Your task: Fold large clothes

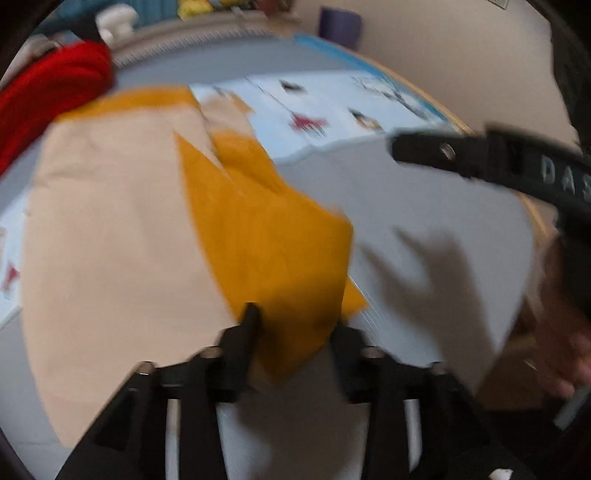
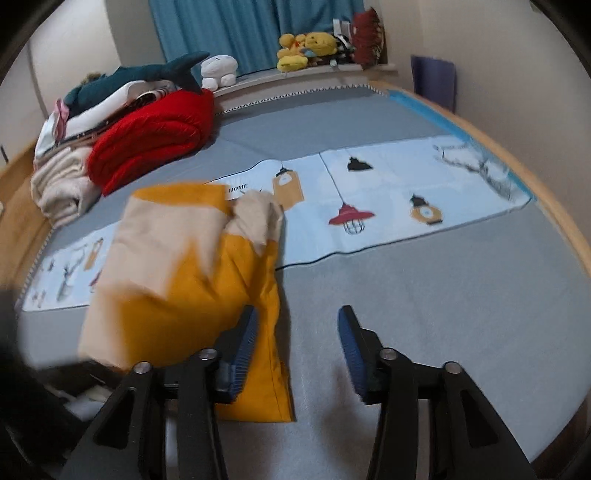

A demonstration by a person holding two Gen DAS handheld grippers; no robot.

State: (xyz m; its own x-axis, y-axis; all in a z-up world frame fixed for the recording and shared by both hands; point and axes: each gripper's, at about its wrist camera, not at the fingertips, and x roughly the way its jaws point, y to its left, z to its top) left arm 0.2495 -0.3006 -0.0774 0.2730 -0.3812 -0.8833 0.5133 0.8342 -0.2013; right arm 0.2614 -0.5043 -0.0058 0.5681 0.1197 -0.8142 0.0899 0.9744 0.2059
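The garment (image 2: pixel 177 280), mustard yellow and beige, lies partly folded on the grey bed (image 2: pixel 443 295), its far end overlapping the pale blue printed cloth (image 2: pixel 388 184) stretched across the mattress. In the left wrist view a mustard flap of the garment (image 1: pixel 266 236) runs right down between the fingers of the left gripper (image 1: pixel 295 325). The picture is blurred, the fingers look set apart with fabric between them, and I cannot tell whether they actually pinch it.

Over to the right gripper (image 2: pixel 297 332): wide open, blue ribbed pads (image 2: pixel 349 343) well apart, nothing held. Its left finger sits over the mustard edge near the garment's corner; the other finger hangs above bare grey bed.

Further out, a red blanket (image 2: pixel 147 136) is heaped beside folded beige towels (image 2: pixel 62 188), a plush shark (image 2: pixel 140 74) on top of the pile. Yellow plush toys (image 2: pixel 306 48) line the headboard shelf before a blue curtain (image 2: pixel 240 29).
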